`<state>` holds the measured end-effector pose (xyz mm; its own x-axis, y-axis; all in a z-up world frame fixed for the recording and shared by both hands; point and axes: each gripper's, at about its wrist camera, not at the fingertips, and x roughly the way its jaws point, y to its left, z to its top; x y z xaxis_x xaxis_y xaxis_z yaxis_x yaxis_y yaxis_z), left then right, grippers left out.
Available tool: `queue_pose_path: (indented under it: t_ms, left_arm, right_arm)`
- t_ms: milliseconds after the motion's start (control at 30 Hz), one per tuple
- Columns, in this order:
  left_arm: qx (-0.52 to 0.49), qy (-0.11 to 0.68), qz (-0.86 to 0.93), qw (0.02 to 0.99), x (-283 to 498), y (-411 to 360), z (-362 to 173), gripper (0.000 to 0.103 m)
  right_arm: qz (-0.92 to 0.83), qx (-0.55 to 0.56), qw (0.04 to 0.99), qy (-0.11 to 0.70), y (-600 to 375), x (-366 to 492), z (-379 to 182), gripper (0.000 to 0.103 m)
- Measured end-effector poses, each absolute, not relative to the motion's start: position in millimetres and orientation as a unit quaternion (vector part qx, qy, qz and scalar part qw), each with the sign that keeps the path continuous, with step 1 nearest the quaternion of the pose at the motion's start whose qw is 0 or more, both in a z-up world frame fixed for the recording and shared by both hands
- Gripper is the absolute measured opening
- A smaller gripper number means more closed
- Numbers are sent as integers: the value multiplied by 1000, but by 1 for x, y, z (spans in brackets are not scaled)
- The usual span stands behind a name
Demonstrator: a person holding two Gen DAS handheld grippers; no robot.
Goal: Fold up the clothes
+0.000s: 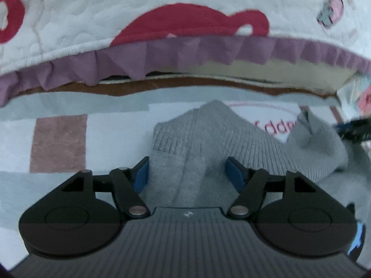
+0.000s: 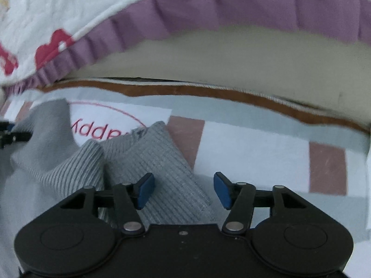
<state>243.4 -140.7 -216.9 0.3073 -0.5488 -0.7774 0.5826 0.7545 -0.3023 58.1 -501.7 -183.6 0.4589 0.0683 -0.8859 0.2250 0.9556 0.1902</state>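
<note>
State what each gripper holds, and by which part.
Nothing is held. The left gripper and right gripper both stand open over the grey knit sweater, pads not pressing it.

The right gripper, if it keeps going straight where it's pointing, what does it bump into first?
Most likely the grey knitted sweater. The right gripper points down with its jaws open, and ribbed grey cloth lies between them, with patchwork rug beside. How close it is, the picture does not show.
</note>
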Motion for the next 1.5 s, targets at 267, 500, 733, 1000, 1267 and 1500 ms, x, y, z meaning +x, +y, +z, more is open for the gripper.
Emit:
queue_pose_path:
  t_ms: [267,500,733,1000,1267,1500]
  left_arm:
    - [94,408,-376,827,192,-146,-204,10]
    - [51,252,-354,899,148,-113,-133,8]
    - [-16,180,-261,948,157,-96,-110,11]
    - [32,345,-177,921,194,-103,-169,29]
    - [27,368,-291,883,118,-122,-153,38]
    - [0,395,-396,829,29,-171,-143,41]
  right_arm:
    - [-35,71,879,470,-447,54,-178,8]
    - [-139,61,940,305,-428,-1,-104,7]
    - [-244,18,948,205,-454,-3,-42,6]
    - [-302,146,890,309,-512,-7,-115,46]
    - [-302,161,874,345,-523,-121,-128,48]
    - [-349,235,846,327,-548,-232,-125,51]
